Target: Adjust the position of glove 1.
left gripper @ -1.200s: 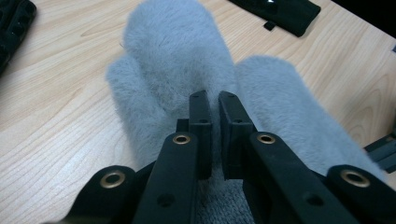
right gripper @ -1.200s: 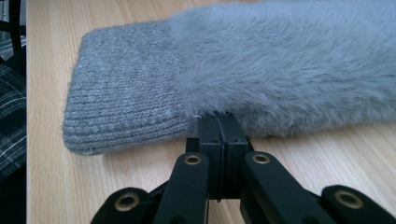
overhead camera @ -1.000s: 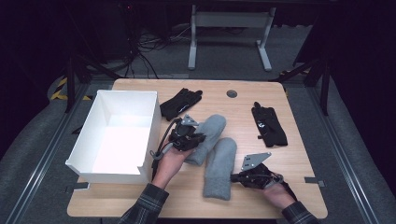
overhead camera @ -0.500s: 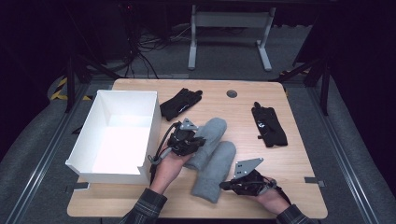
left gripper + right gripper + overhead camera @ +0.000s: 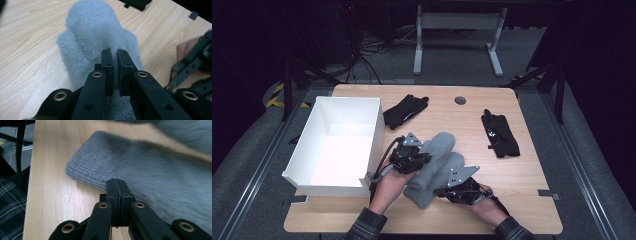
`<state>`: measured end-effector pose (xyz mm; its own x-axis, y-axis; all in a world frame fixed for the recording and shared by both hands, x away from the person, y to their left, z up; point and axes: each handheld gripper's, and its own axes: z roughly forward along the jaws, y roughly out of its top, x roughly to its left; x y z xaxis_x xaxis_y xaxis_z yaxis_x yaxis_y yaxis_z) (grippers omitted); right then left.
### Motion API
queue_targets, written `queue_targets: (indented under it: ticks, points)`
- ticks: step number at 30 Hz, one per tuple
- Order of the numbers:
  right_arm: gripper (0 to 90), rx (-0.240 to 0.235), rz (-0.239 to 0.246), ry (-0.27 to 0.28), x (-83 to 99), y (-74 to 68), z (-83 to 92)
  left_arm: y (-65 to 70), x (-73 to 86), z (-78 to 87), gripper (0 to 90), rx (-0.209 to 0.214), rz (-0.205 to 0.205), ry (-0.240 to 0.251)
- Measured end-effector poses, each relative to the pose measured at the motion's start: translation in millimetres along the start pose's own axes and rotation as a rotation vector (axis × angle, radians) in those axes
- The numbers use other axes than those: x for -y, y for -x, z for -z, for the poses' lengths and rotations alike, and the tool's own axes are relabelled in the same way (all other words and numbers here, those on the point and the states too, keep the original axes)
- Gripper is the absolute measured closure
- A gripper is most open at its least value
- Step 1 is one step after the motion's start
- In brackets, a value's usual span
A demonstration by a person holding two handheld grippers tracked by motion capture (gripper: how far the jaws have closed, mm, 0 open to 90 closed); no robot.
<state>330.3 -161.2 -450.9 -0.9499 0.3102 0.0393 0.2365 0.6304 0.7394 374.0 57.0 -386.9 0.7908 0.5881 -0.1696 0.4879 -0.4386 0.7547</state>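
You are handling the pair of grey fleece mittens point(image 5: 434, 165) at the middle of the table point(image 5: 532, 175), and the likely aim is to stack them and carry them to the white box point(image 5: 337, 145), which lies just behind the left gripper's body.

To do this well, keep both pinches low on the fabric and move the two hands together, so that the mittens stay flat instead of twisting. Lift just enough to clear the tabletop before you swing toward the box, and watch the near wall of the box, because a trailing cuff could catch on it.

Your left gripper point(image 5: 114, 53) has its jaws drawn nearly together with only a narrow slit between them. They sit on the upper mitten point(image 5: 95, 32), whose rounded tip stretches away straight ahead of the jaws. They seem to nip a thin fold of its pile, though the contact is hard to confirm.

Your right gripper point(image 5: 117, 182) has its jaws pressed fully together. The ribbed cuff point(image 5: 85, 173) of the lower mitten lies directly ahead of and under its tips, and I cannot tell whether any fabric is caught between them.

Two black gloves point(image 5: 406, 110) point(image 5: 499, 132) lie well beyond the grippers, apart from the mittens.
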Motion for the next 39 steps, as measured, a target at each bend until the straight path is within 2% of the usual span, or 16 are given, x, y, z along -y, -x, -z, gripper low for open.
queue_targets:
  ticks: [5, 9, 13, 15, 17, 23, 26, 27, 28, 31, 32, 33, 34, 35, 37, 39]
  points:
    - [90.0, 0.06, -0.041, 0.018, 11.2, 15.6, 23.9, 5.0, 3.4, 3.4, 85.7, 0.025, -0.048, 0.005]
    - [90.0, 0.116, -0.089, 0.016, 26.1, 29.6, 43.2, 7.5, 6.5, 5.9, 85.7, 0.062, -0.066, 0.009]
    - [90.0, 0.153, -0.127, 0.011, 35.0, 40.2, 53.5, 10.9, 11.1, 2.6, 85.7, 0.097, -0.126, -0.001]
    - [90.0, 0.17, -0.138, 0.013, 37.4, 44.7, 56.8, 13.3, 13.4, 0.7, 85.7, 0.112, -0.143, -0.002]
    - [90.0, 0.185, -0.146, 0.011, 38.9, 47.8, 59.3, 15.6, 14.8, -1.0, 85.7, 0.115, -0.17, -0.005]
    - [90.0, 0.2, -0.161, 0.001, 41.2, 51.9, 60.6, 11.7, 22.2, -13.8, 85.1, 0.122, -0.15, -0.046]
    - [90.0, 0.2, -0.157, -0.006, 40.9, 51.3, 59.4, 12.6, 23.2, -15.8, 79.4, 0.1, -0.152, -0.033]
    - [90.0, 0.198, -0.156, -0.008, 40.9, 51.2, 59.0, 12.1, 22.4, -14.6, 74.5, 0.103, -0.144, -0.018]
    - [90.0, 0.196, -0.155, -0.009, 40.8, 51.1, 58.7, 11.7, 21.7, -13.4, 65.4, 0.105, -0.135, -0.006]
    - [90.0, 0.193, -0.155, -0.01, 40.2, 49.7, 58.2, 9.6, 17.6, -6.8, 54.3, 0.082, -0.117, 0.041]
    - [90.0, 0.189, -0.153, -0.009, 39.9, 49.2, 57.9, 8.9, 16.3, -5.5, 56.3, 0.075, -0.11, 0.053]
    - [90.0, 0.179, -0.152, -0.007, 39.0, 47.5, 57.1, 7.9, 15.3, -4.6, 64.4, 0.055, -0.108, 0.056]
    - [90.0, 0.179, -0.152, -0.007, 39.0, 47.5, 57.1, 6.9, 14.4, -4.3, 64.4, 0.026, -0.091, 0.056]
    - [90.0, 0.175, -0.146, -0.006, 38.2, 46.2, 56.2, 4.8, 14.0, -5.4, 71.4, 0.001, -0.073, 0.055]
    - [90.0, 0.158, -0.136, -0.01, 35.6, 41.5, 52.9, 0.5, 14.7, -9.2, 82.9, -0.045, -0.058, 0.02]
    - [90.0, 0.143, -0.128, -0.011, 33.9, 37.6, 49.5, -3.8, 16.9, -12.7, 89.1, -0.064, -0.038, -0.001]
